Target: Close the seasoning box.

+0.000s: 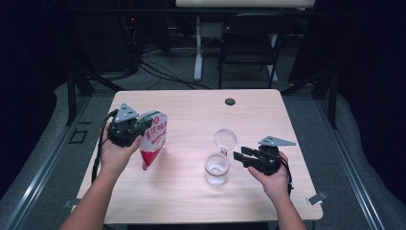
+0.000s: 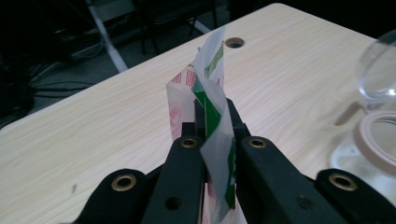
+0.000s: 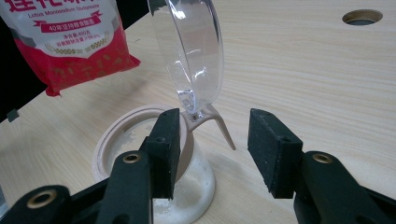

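Red-and-white plastic pouch [image 1: 153, 136] hangs left of centre in the high view, clamped by the left gripper [image 1: 135, 125]; right of centre, the right gripper [image 1: 242, 156] sits beside a clear jar [image 1: 216, 168]. Left gripper view: jaws pinch the pouch's top [image 2: 212, 116]. Right gripper view: jaws spread wide, empty, around the jar's hinge [image 3: 205, 116], flip lid [image 3: 189, 46] upright.

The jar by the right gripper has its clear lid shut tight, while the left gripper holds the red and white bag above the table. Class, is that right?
Not quite. The jar has its clear lid flipped open and standing up on its hinge, as the right gripper view shows. The rest holds: the left gripper is clamped on the red and white bag, near the right gripper.
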Action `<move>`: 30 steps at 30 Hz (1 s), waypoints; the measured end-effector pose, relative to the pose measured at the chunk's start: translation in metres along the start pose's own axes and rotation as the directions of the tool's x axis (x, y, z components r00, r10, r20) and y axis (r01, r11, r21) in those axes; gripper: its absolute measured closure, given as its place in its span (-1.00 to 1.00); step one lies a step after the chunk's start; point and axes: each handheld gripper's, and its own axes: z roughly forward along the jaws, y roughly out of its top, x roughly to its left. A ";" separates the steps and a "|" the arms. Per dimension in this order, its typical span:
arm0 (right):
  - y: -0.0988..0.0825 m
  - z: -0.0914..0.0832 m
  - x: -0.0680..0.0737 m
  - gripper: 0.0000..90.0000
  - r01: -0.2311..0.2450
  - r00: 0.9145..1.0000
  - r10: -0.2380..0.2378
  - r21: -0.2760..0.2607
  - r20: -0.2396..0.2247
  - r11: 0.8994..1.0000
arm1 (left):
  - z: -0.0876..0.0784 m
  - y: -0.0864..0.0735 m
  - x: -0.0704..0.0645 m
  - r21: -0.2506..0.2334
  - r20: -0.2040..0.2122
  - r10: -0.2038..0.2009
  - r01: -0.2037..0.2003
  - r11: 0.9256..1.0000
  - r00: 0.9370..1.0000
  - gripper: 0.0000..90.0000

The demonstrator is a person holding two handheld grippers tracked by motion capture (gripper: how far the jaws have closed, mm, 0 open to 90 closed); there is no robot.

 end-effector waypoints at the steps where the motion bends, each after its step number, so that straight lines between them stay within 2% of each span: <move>1: 0.000 0.000 0.000 0.20 0.001 1.000 -0.001 0.000 0.003 1.000 | 0.002 0.001 -0.004 0.004 0.013 0.008 -0.008 1.000 1.000 1.00; 8: 0.001 -0.002 0.000 0.20 0.002 1.000 -0.002 -0.008 0.002 1.000 | 0.014 0.003 -0.024 0.037 0.083 0.051 -0.055 0.998 0.995 1.00; 16: 0.001 -0.003 0.000 0.20 0.000 1.000 0.000 -0.014 -0.001 1.000 | 0.021 0.001 -0.045 0.037 0.135 0.091 -0.097 0.995 0.987 1.00; 24: 0.003 -0.004 0.002 0.19 0.020 1.000 -0.020 -0.011 0.003 1.000 | 0.022 -0.015 -0.059 0.012 0.212 0.089 -0.093 0.996 0.973 1.00; 27: 0.004 -0.005 0.004 0.19 0.023 1.000 -0.023 -0.020 -0.002 1.000 | 0.019 -0.021 -0.062 0.011 0.220 0.096 -0.101 0.995 0.971 1.00; 30: 0.007 -0.007 0.008 0.18 0.041 0.999 -0.041 -0.038 -0.014 0.998 | 0.018 -0.031 -0.061 0.022 0.233 0.087 -0.095 0.995 0.969 0.99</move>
